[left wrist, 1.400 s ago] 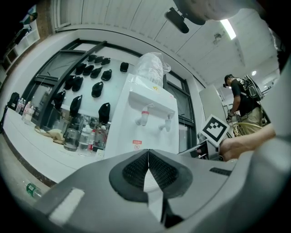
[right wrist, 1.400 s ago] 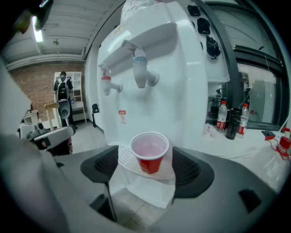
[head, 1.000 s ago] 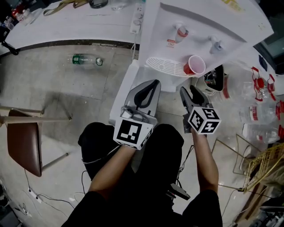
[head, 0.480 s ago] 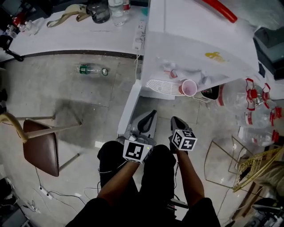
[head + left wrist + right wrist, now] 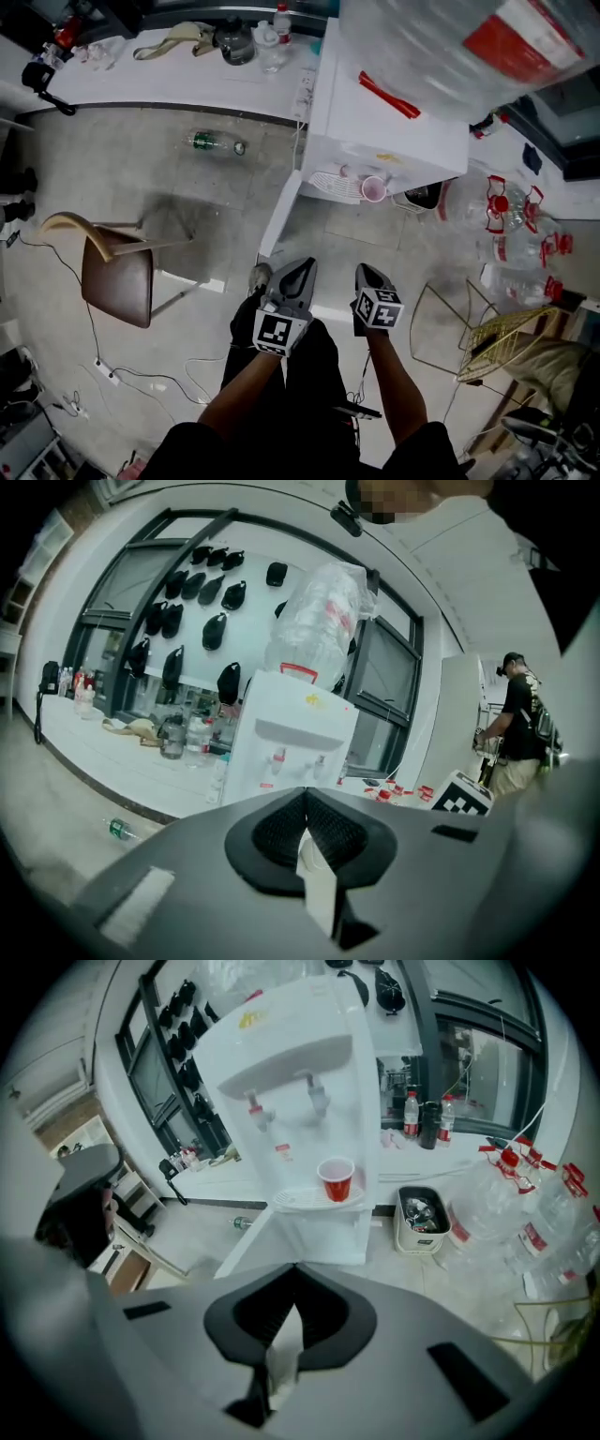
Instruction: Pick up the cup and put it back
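1. Well short of the water dispenser [image 5: 403, 141]: left gripper [image 5: 306, 266], right gripper [image 5: 365, 271], both with jaws closed, empty.
2. Cup [image 5: 373, 188]: upright on the dispenser's drip tray [image 5: 336, 184].
3. Earlier: both grippers nearer the dispenser; right jaws apart.

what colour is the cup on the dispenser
The cup is red, clearest in the right gripper view.

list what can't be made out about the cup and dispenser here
- Red cup: whether it holds anything; too small in head view, mostly side-on in right gripper view.
- Same cup, left gripper view: hidden behind the left gripper body.
- Water jug on the dispenser: cut off by head view's top edge.
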`<state>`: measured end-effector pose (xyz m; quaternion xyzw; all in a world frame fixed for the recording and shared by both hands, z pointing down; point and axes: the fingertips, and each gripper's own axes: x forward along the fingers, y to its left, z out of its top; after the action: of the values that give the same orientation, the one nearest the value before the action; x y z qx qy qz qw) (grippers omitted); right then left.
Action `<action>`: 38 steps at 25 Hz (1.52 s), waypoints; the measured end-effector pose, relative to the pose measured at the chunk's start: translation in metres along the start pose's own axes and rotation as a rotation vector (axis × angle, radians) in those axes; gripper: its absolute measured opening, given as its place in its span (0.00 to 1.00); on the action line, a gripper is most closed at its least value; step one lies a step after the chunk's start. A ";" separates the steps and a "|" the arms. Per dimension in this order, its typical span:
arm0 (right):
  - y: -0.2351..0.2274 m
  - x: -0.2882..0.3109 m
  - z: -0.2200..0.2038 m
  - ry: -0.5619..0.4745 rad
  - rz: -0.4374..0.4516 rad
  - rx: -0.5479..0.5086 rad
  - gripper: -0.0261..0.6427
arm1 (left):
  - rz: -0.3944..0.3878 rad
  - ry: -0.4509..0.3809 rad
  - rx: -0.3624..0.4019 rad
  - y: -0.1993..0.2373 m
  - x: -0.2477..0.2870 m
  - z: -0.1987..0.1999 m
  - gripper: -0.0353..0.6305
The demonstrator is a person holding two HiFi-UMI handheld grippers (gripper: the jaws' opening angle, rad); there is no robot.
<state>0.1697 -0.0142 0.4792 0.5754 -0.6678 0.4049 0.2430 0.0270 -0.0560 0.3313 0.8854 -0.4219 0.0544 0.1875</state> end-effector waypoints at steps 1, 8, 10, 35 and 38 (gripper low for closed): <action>0.006 -0.019 0.006 -0.004 0.004 0.006 0.03 | -0.001 0.004 0.002 -0.009 -0.011 0.014 0.06; 0.045 -0.154 0.045 -0.072 0.060 0.008 0.03 | 0.030 0.010 0.040 -0.068 -0.081 0.111 0.06; 0.052 -0.191 0.055 -0.102 0.073 0.002 0.03 | 0.045 -0.006 0.046 -0.087 -0.100 0.136 0.06; 0.180 -0.519 0.202 -0.643 0.067 -0.120 0.03 | -0.025 -0.172 0.173 -0.178 -0.256 0.345 0.06; 0.192 -0.535 0.200 -0.670 0.056 -0.146 0.03 | -0.037 -0.194 0.182 -0.179 -0.263 0.354 0.06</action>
<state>0.1300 0.1294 -0.1044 0.6389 -0.7533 0.1509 0.0394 -0.0249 0.1040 -0.1137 0.9074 -0.4151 0.0034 0.0657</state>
